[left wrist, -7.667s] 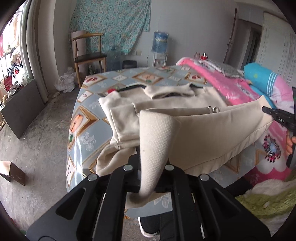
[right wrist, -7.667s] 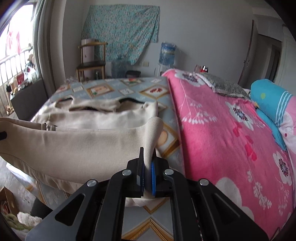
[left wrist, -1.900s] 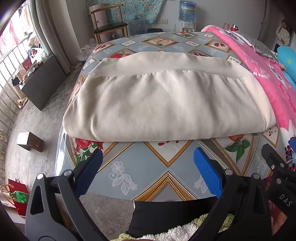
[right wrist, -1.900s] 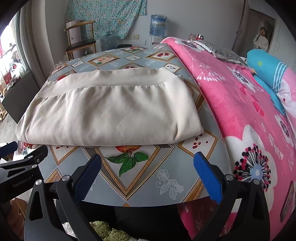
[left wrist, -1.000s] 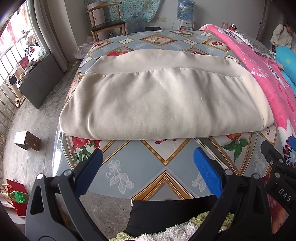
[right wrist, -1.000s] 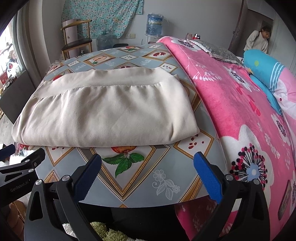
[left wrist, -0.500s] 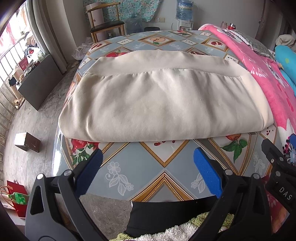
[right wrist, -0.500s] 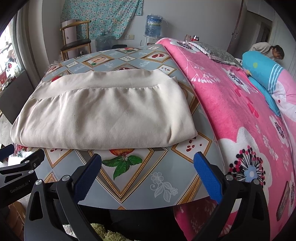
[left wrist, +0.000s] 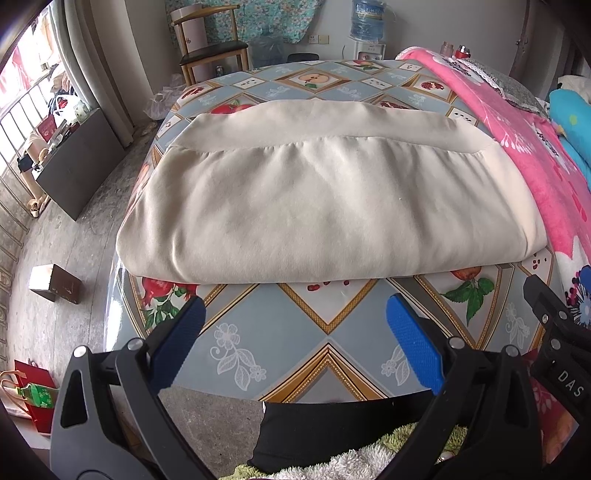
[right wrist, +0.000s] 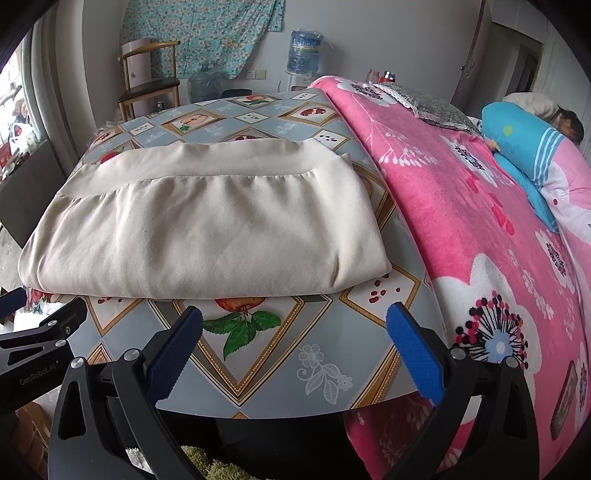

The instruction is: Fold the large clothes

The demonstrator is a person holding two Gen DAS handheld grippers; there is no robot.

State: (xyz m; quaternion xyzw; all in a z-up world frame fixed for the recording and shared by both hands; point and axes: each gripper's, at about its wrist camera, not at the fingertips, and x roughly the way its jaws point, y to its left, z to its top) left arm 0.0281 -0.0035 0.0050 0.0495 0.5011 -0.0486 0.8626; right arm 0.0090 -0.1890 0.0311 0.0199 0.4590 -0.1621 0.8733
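Note:
A cream garment (left wrist: 325, 199) lies folded into a flat rectangle on the patterned tablecloth (left wrist: 295, 332), its ribbed hem band on top at the far side. It also shows in the right wrist view (right wrist: 207, 225). My left gripper (left wrist: 295, 328) is open and empty, held over the table's near edge just short of the fold. My right gripper (right wrist: 295, 328) is open and empty in the same spot further right. The right gripper's body shows at the right edge of the left wrist view (left wrist: 561, 332), and the left gripper's body shows at the left edge of the right wrist view (right wrist: 37, 339).
A pink floral blanket (right wrist: 480, 221) covers the bed to the right, with a blue pillow (right wrist: 524, 147) and a person lying there. A wooden chair (left wrist: 210, 48) and water dispenser (left wrist: 365, 22) stand at the far wall. A box (left wrist: 55, 284) sits on the floor left.
Since 7.7 s ago both grippers let go of the garment, which now lies folded. Over the last second the grippers barely moved; a person in the background lay down on the bed.

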